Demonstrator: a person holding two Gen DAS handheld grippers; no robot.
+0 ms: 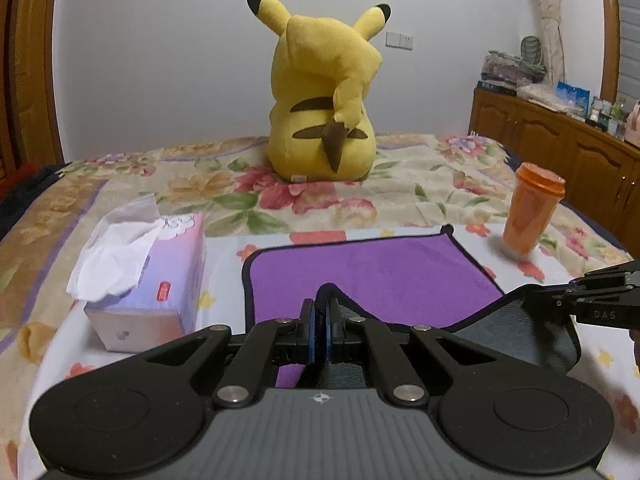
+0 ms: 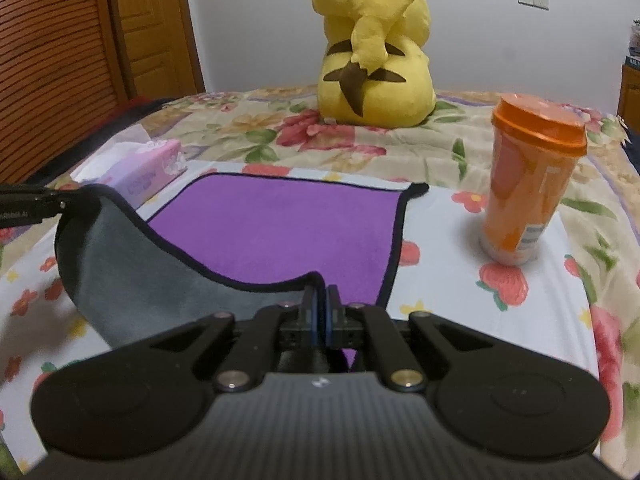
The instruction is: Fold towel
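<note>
A purple towel (image 1: 372,276) with a black hem and a grey underside lies on the floral bed; it also shows in the right wrist view (image 2: 280,228). My left gripper (image 1: 320,320) is shut on the towel's near left corner and lifts it. My right gripper (image 2: 321,312) is shut on the near right corner, also lifted. The near edge hangs between them with the grey side (image 2: 132,280) showing. The right gripper shows at the right of the left wrist view (image 1: 576,296), and the left gripper at the left of the right wrist view (image 2: 56,204).
A tissue box (image 1: 148,280) stands left of the towel. An orange lidded cup (image 2: 528,184) stands to its right. A yellow plush toy (image 1: 320,92) sits behind the towel. A wooden cabinet (image 1: 560,140) lines the right wall.
</note>
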